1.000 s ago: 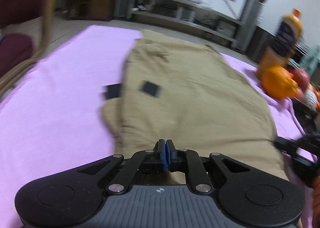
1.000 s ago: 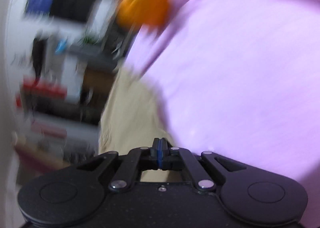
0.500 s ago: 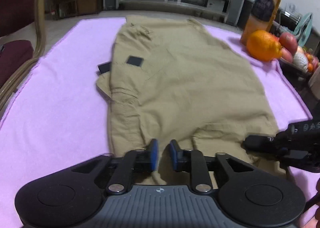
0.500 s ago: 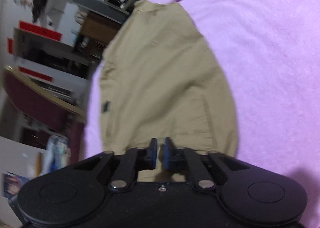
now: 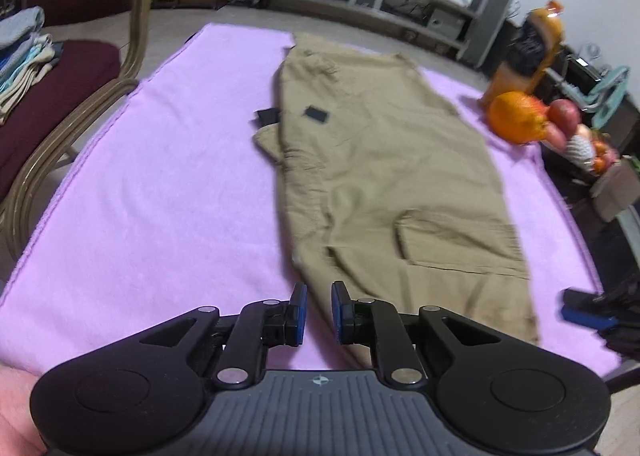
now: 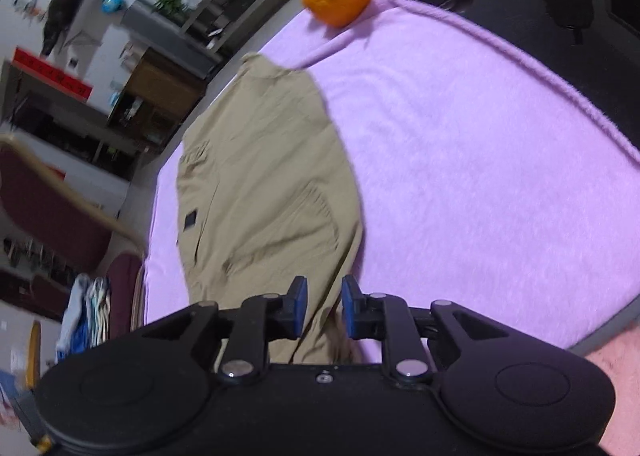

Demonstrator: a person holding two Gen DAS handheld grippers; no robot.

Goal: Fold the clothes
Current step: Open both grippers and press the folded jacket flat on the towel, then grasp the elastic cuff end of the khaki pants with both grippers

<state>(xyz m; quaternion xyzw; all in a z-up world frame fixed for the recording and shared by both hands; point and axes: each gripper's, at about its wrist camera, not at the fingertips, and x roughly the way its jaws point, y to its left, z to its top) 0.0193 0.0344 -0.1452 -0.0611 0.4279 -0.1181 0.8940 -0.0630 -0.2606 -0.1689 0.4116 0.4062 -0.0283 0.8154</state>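
Khaki cargo trousers (image 5: 384, 175) lie flat and folded lengthwise on a pink-purple cloth (image 5: 160, 191). A small black patch (image 5: 317, 113) shows on the fabric. My left gripper (image 5: 319, 314) is open just above the trousers' near left edge, nothing between its blue pads. In the right wrist view the same trousers (image 6: 264, 191) stretch away, and my right gripper (image 6: 323, 308) is open over their near end, holding nothing. The right gripper's blue-tipped fingers (image 5: 588, 320) show at the far right of the left wrist view, beside the trousers' near right corner.
An orange (image 5: 516, 117), an orange drink bottle (image 5: 532, 51) and other fruit (image 5: 564, 119) sit at the cloth's far right edge. A rattan chair (image 5: 52, 95) with folded laundry (image 5: 20, 55) stands to the left. Shelving lines the back wall.
Both grippers went from shut to open, letting go of the trousers, which now lie flat. The left gripper has drawn back and to the left; the right view has steadied.
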